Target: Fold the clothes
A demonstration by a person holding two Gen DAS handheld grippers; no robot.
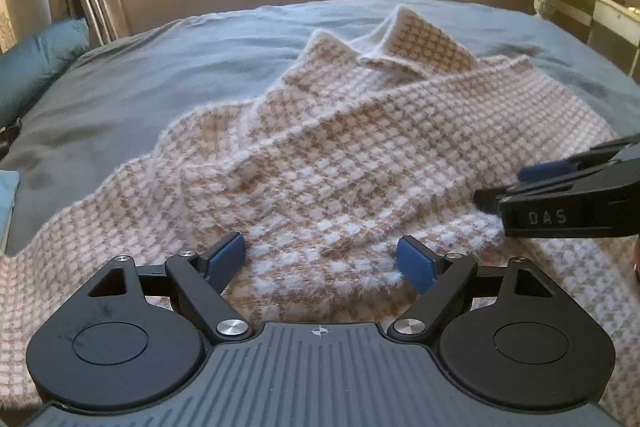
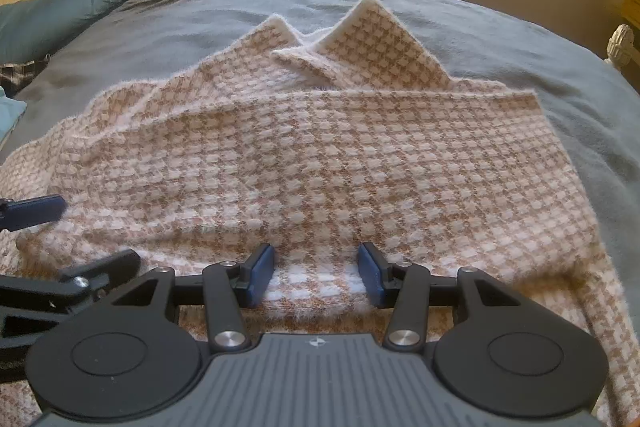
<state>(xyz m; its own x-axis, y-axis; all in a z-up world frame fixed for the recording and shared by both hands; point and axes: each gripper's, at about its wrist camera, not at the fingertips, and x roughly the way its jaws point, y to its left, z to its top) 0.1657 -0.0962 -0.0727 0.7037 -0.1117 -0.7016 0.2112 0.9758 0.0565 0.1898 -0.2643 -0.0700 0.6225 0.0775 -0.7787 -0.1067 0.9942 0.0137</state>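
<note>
Left wrist view: The left gripper (image 1: 320, 259) is hovering with jaws wide over the near hem of a fuzzy tan-and-cream houndstooth knit garment (image 1: 340, 147), nothing pinched between its blue pads (image 1: 226, 259).
Garment: It is lying across a grey-blue bedspread (image 1: 160, 75), its long axis running left to right, collar points far.
Right wrist view: The right gripper (image 2: 316, 271) is straddling a raised ridge of the near hem at a middling gap; whether the pads are pressing is unclear.
Nearer hand: Both are sitting at the near edge, so a fold probably goes away, toward the collar.
</note>
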